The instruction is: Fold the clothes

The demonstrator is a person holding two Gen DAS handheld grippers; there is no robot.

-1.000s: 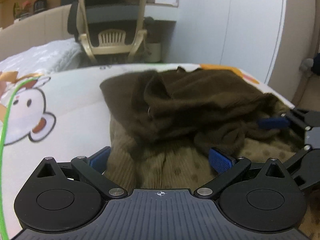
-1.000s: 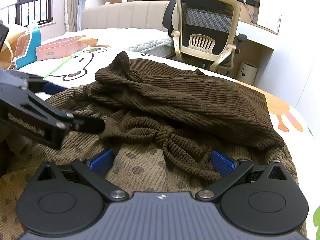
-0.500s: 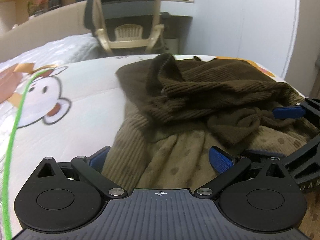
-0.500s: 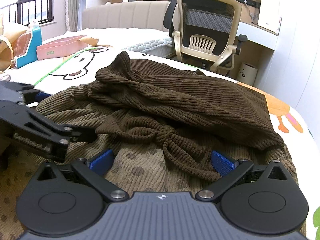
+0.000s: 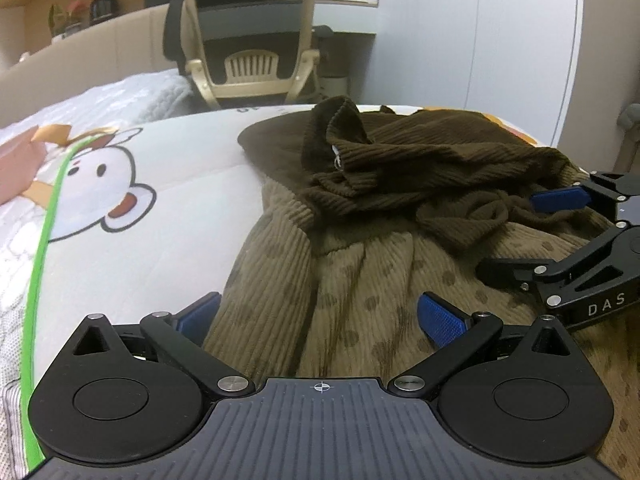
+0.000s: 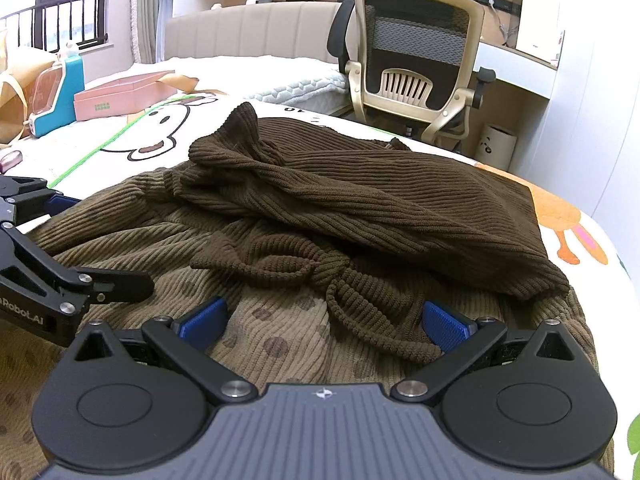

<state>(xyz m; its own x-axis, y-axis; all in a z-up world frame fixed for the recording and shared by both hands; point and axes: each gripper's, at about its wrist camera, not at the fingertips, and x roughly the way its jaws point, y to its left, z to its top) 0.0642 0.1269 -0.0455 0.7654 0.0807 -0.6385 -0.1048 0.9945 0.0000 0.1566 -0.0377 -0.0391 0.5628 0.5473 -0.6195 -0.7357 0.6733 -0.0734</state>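
Observation:
A dark brown corduroy garment (image 6: 360, 192) lies crumpled on a lighter olive spotted corduroy garment (image 6: 280, 336) on the bed; the left wrist view shows both, dark one (image 5: 420, 168) behind olive one (image 5: 340, 280). My left gripper (image 5: 318, 316) is open low over the olive cloth's left edge, nothing between its blue pads. My right gripper (image 6: 326, 320) is open over the olive cloth, a dark ribbed cuff lying between its fingers. Each gripper shows in the other's view: right gripper (image 5: 568, 240), left gripper (image 6: 60, 264).
A white cartoon-printed bedspread (image 5: 120, 220) surrounds the clothes. A beige office chair (image 6: 416, 60) stands beyond the bed's far edge by a desk. A pink box (image 6: 124, 94) and a blue-white item (image 6: 56, 96) lie at the far left.
My left gripper has drawn back and swung left along the olive cloth, so the right gripper shows larger at its right. My right gripper has barely moved.

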